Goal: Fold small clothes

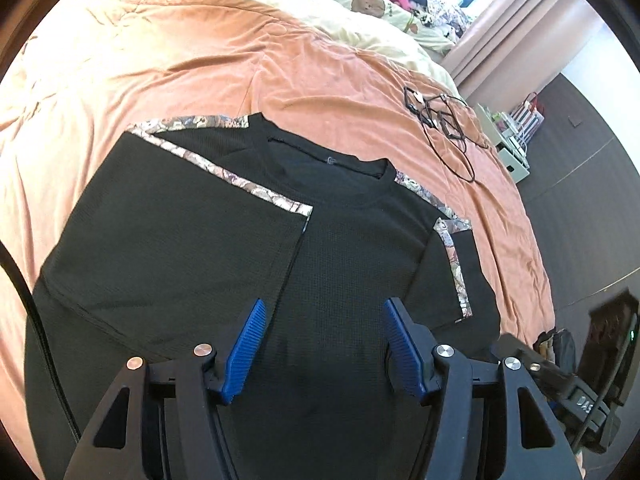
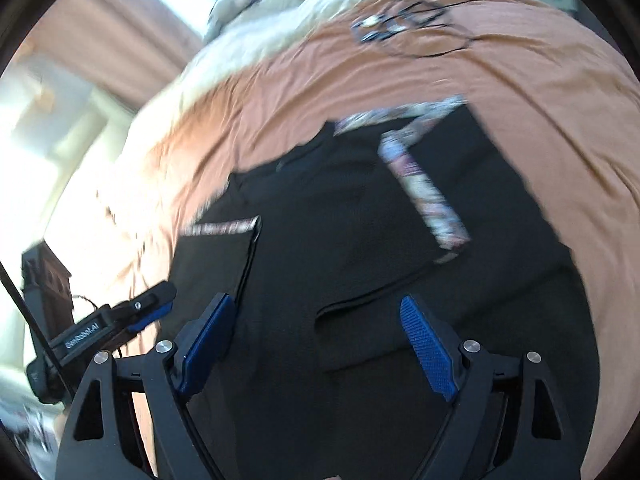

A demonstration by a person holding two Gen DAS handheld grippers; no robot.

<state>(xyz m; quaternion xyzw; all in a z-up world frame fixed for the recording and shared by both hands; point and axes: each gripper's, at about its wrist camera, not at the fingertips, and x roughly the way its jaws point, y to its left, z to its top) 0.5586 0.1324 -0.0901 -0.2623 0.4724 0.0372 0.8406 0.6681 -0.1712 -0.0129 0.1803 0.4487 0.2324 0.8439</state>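
While both grippers hung over it, the black T-shirt [image 1: 336, 264] lay flat on the bed's orange blanket [image 1: 312, 72], neck hole away from me, both sleeves already turned in over the body so the floral trim [image 1: 224, 168] ran diagonally across the chest. My left gripper [image 1: 322, 344] had its jaws standing apart with nothing between them, only shirt cloth below; the right gripper [image 2: 318, 344] was the same — jaws wide, empty, above the lower body of the shirt, though that view was smeared by motion.

I judged the shirt light, limp and thin-knit: it would sag and wrinkle if pinched at one point, and wouldn't slip much on the plush blanket. Best hold, I reckoned, was the hem — one jaw pair near each bottom corner, pinching both layers. A tangle of black cable [image 1: 444, 128] lay well clear on the blanket.
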